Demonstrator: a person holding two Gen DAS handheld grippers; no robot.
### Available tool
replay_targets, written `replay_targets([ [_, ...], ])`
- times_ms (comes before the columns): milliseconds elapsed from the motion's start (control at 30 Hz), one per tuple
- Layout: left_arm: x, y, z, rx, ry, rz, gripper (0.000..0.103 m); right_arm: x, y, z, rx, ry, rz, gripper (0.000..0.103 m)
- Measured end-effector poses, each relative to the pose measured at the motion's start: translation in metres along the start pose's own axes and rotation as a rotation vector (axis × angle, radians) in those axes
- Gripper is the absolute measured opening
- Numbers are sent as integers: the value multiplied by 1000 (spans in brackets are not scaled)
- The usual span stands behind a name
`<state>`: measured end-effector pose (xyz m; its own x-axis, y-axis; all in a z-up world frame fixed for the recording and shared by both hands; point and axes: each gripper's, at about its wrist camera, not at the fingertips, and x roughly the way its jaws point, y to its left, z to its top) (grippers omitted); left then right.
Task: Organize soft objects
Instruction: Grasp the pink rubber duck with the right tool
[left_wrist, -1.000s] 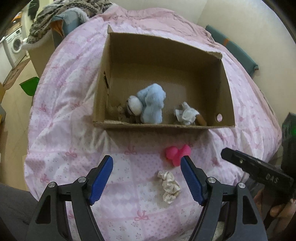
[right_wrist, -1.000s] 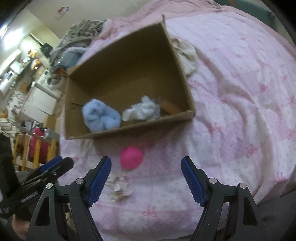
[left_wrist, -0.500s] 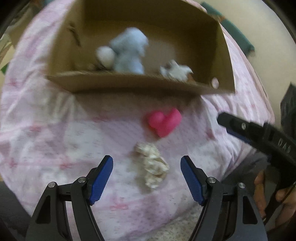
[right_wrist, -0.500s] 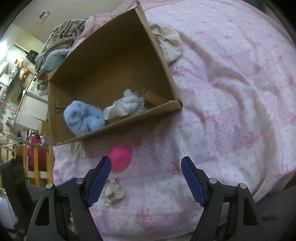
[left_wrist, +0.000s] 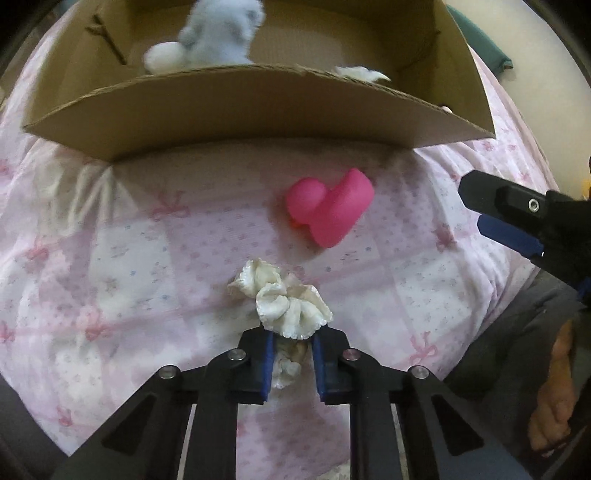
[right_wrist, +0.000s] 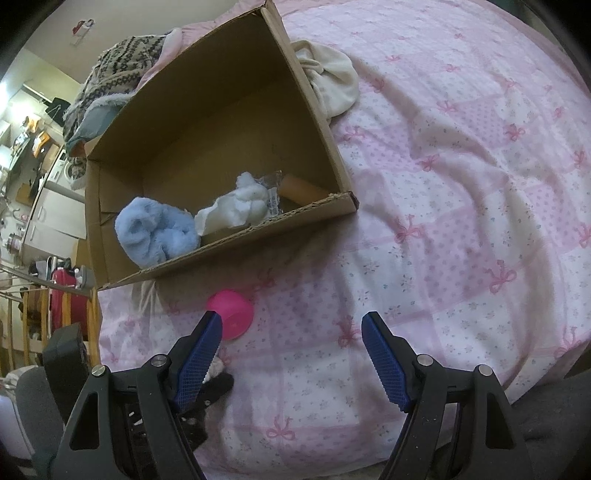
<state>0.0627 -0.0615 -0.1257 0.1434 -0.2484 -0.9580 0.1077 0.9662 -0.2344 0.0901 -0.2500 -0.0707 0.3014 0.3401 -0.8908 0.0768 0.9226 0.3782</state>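
Observation:
My left gripper (left_wrist: 291, 345) is shut on a cream frilly scrunchie (left_wrist: 280, 295) that lies on the pink quilt (left_wrist: 129, 258). A pink soft toy (left_wrist: 328, 210) lies just beyond it, in front of the cardboard box (left_wrist: 240, 107). The box holds a light blue plush (left_wrist: 221, 33) and a white soft item (right_wrist: 236, 206). My right gripper (right_wrist: 291, 332) is open and empty above the quilt (right_wrist: 461, 221), with the pink toy (right_wrist: 232, 314) by its left finger. It also shows at the right edge of the left wrist view (left_wrist: 517, 218).
A cream cloth bundle (right_wrist: 328, 81) lies behind the box's far corner. A patterned knit pile (right_wrist: 118, 70) sits at the bed's far left. An orange tube (right_wrist: 303, 188) lies in the box. Furniture and a red bag (right_wrist: 62, 306) stand off the bed's left side.
My left gripper has moved down and forward to the scrunchie and shut on it. My right gripper has stayed open and drifted a little nearer the pink toy.

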Motion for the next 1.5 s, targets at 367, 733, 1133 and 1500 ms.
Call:
replay_targets([
  [367, -42, 47, 7, -149, -121, 150, 15, 21, 23, 3, -71, 65, 76, 82],
  [733, -34, 56, 14, -174, -128, 202, 15, 63, 52, 3, -128, 115, 64, 82],
  [1133, -28, 58, 15, -193, -128, 214, 15, 80, 64, -4, -234, 157, 3, 47],
  [1500, -39, 57, 7, -206, -159, 224, 15, 60, 58, -11, -239, 129, 23, 45],
])
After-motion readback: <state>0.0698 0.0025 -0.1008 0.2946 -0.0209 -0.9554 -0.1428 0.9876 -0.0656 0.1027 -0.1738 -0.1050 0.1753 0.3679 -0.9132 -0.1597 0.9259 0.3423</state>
